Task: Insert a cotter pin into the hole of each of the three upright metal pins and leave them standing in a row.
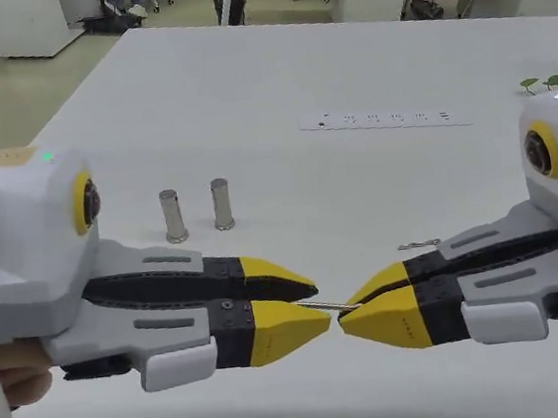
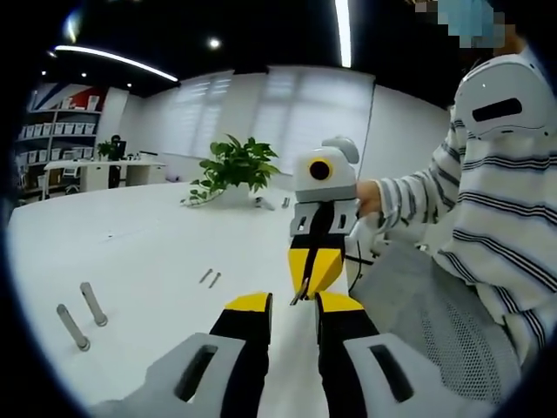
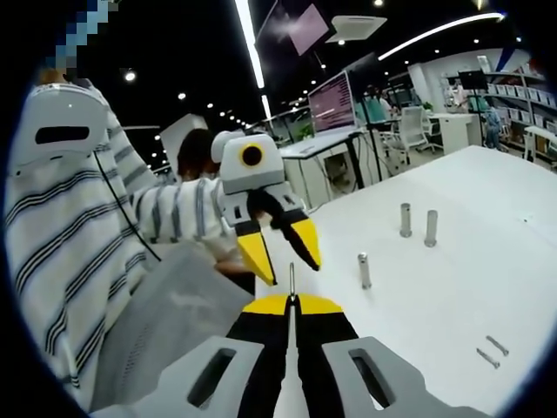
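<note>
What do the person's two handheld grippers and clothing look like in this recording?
The left gripper and right gripper match: pale grey-white housings with slotted sides and black fingers ending in pointed yellow tips. The person wears a long-sleeved top, white with dark stripes, and a white headset.

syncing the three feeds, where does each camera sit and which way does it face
head view: on the person's head, facing forward and down at the table; the left gripper and right gripper nearly meet, a hand at lower left.
left gripper view: on the left gripper, facing along its open jaws at the right gripper and the person's striped sleeve.
right gripper view: on the right gripper, facing along its shut jaws, which pinch a cotter pin, at the left gripper.
shared: gripper views face each other; all show upright metal pins.
</note>
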The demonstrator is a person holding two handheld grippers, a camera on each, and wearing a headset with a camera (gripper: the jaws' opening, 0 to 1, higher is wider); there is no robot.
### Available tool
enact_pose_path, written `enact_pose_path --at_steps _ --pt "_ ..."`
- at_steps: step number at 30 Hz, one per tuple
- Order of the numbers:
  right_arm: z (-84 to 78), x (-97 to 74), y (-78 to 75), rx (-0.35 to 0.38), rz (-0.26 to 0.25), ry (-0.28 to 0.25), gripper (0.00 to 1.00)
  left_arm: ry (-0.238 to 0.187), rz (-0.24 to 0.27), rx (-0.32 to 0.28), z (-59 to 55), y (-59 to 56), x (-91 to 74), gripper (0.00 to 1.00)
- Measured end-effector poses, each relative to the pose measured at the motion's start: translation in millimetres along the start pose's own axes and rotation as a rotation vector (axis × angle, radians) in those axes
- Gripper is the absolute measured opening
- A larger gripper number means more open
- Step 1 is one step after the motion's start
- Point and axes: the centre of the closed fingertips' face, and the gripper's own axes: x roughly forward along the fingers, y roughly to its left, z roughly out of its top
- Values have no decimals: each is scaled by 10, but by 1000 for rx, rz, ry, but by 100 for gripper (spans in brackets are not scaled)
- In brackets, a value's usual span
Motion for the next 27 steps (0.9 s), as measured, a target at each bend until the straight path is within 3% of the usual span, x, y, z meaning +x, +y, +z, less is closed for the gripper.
enact_pose_path --at_steps 4,8,11,14,23,27 --pt "-10 -24 -171 -33 -90 11 3 -14 64 0 3 155 -65 26" --pt "-29 -21 -249 -42 -128 19 3 -15 154 0 -38 352 -146 33" --pt "-47 6 -303 -45 -156 25 3 6 234 32 -89 507 -203 42" --pt "-61 43 -344 -49 -175 31 3 25 251 38 -151 558 -226 46" --pt "-94 181 -469 -90 -226 76 3 52 361 7 -348 822 -318 46" --pt "-104 234 -507 -87 -244 88 3 77 396 -16 -490 937 -365 46"
